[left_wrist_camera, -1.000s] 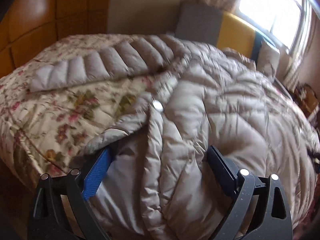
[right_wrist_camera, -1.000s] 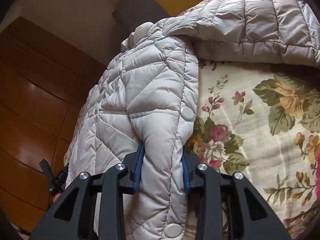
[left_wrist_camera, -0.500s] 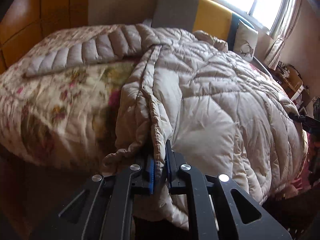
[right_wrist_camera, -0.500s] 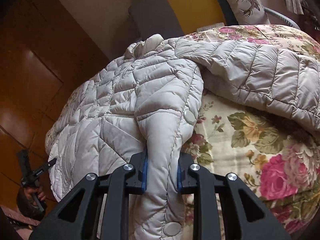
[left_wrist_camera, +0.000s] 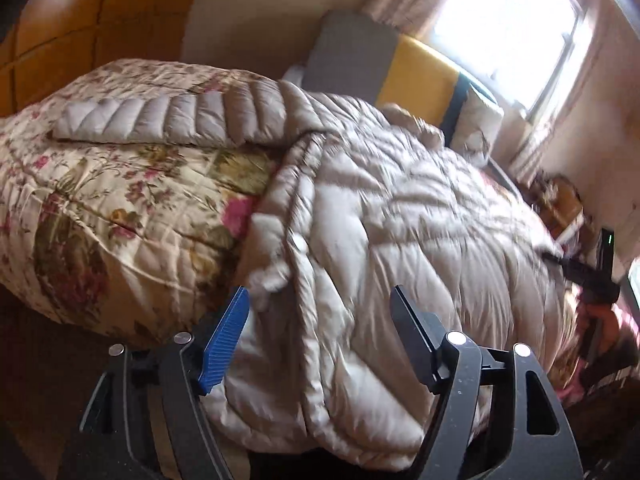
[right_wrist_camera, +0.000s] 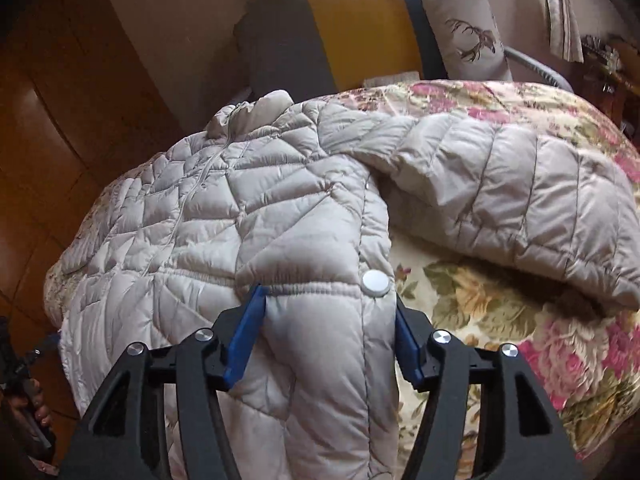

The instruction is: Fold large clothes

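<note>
Left wrist view: left tongs (left_wrist_camera: 320, 312) with jaws spread wide, having just been opening; the hem edge of the beige quilted down coat (left_wrist_camera: 400, 216) lies between the blue pad and the black finger, neither pressing on it, so nothing is gripped. Coat is spread over the right part of the bed; one sleeve (left_wrist_camera: 168, 118) lies stretched out to the left across the floral quilt (left_wrist_camera: 100, 200). Folded front edge of the coat runs from the sleeve's root down toward the tongs. Picture is motion-blurred. Grey-and-yellow headboard (left_wrist_camera: 416, 76) and bright window (left_wrist_camera: 508, 28) behind; the other tongs show dark at far right edge, state not readable here. Right wrist view: right tongs (right_wrist_camera: 326, 312) partly open, jaws having just been opening; a puffed fold of the coat (right_wrist_camera: 248, 208) with a white snap button (right_wrist_camera: 376, 283) sits between the blue pads, fabric filling the gap and touching the pads, but I cannot tell whether they still pinch it. Second sleeve (right_wrist_camera: 508, 196) lies to the right over the floral quilt (right_wrist_camera: 560, 344). Cushion with antler print (right_wrist_camera: 464, 32) against the headboard (right_wrist_camera: 360, 28).
</note>
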Demonstrator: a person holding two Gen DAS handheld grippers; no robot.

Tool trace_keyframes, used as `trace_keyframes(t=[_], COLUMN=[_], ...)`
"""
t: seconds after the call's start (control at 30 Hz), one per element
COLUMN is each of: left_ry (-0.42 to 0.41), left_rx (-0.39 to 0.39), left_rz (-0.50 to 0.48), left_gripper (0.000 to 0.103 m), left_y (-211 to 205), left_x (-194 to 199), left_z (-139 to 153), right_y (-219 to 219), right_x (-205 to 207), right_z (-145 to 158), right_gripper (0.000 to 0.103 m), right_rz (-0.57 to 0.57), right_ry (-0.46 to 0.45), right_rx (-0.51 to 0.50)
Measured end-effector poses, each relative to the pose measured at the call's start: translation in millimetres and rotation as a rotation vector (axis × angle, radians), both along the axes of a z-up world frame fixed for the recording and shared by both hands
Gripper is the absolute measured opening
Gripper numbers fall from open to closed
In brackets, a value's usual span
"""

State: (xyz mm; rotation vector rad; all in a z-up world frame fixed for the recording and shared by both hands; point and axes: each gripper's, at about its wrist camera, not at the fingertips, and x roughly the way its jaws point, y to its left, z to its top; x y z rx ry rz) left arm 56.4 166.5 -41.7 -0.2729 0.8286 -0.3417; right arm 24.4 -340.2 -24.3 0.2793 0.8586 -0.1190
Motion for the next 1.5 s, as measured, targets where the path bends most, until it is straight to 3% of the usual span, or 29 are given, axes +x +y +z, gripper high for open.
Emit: trace_keyframes(t=[0.1,0.13,0.17,0.23,0.3,0.4,0.63,0.73,0.8,0.93,1.03,1.1,1.2,1.27,1.4,1.5], left_ry=[0.041,0.047,0.050,0.058,0.084,0.094,0.148,0.173,0.141,0.087,0.071,0.086,0.106,0.095,-0.009,0.023], left_rx=[-0.086,-0.119,-0.147,-0.193,-0.188,-0.187,-0.306,-0.365,-0.391,-0.441,-0.511,-0.519,-0.570,-0.559,-0.561,-0.495], left_rz=[0.143,0.183,0.216,0.276,0.321,0.382,0.542,0.635,0.670,0.735,0.814,0.854,0.859,0.840,0.909,0.900], left_gripper=[0.072,0.072,0.072,0.072,0.072,0.072,0.072,0.066,0.061,0.061,0.051,0.027,0.010,0.007,0.005,0.005], left_y=[24,33,40,55,62,73,116,138,149,165,183,192,203,208,224,215], left_x=[26,35,41,60,87,115,158,167,171,179,187,193,201,200,183,185], left_z=[0,0,1,-1,-3,-6,-33,-52,-56,-58,-63,-67,-76,-71,-49,-37], right_y=[6,8,7,13,27,49,53,55,55,54,54,54,54,54,53,52], right_x=[1,3,2,13,31,65,97,95,95,94,94,94,94,94,95,96], right_z=[13,19,24,33,33,14,-52,-56,-58,-59,-59,-59,-59,-60,-60,-60], right_gripper=[0.074,0.083,0.086,0.086,0.087,0.090,0.094,0.097,0.099,0.100,0.100,0.100,0.100,0.100,0.101,0.101], right_rz=[-0.088,-0.129,-0.150,-0.114,-0.025,0.092,0.075,0.078,0.080,0.081,0.081,0.082,0.083,0.083,0.086,0.087], right_ry=[-0.004,-0.014,-0.034,-0.076,-0.109,-0.121,-0.001,0.006,0.012,0.011,0.005,0.006,0.006,0.008,0.007,0.006], right_rx=[-0.171,-0.233,-0.261,-0.215,-0.145,-0.117,-0.151,-0.168,-0.174,-0.171,-0.168,-0.169,-0.167,-0.168,-0.169,-0.169])
